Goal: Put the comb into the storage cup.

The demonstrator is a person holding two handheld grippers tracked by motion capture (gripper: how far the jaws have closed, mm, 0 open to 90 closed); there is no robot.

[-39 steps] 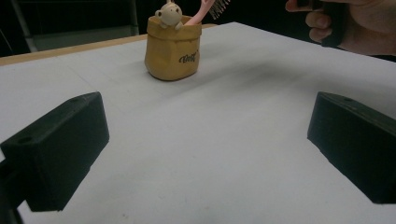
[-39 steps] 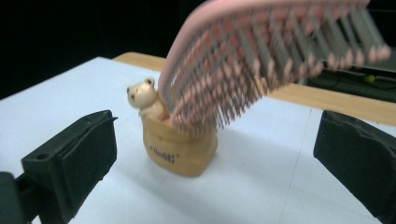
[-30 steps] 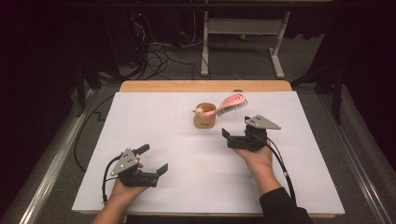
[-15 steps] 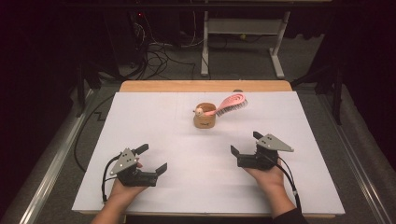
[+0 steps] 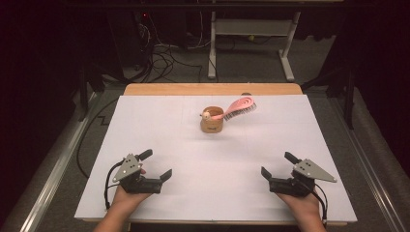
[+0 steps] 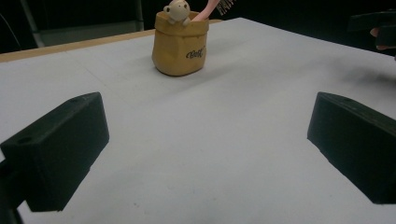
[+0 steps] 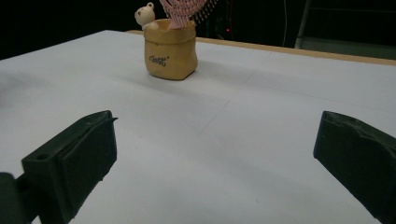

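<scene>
The right gripper (image 5: 279,165), jaws wide and empty, has drawn back from the pot (image 5: 212,122) to the near right edge. The left gripper (image 5: 155,164) stays put, also wide and empty. The pink brush (image 5: 238,108) stands in the pot mid-table.

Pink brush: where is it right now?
In the high view, the brush stands handle-down in the tan cup at the table's far middle, head leaning right.

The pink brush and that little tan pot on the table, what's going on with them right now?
A person holds a two-finger gripper in each hand at the near edge of the white table. The left gripper and right gripper are both open and hold nothing. The pink brush stands handle-down in the tan pot toward the far side, leaning out over its rim, well away from both grippers.
</scene>
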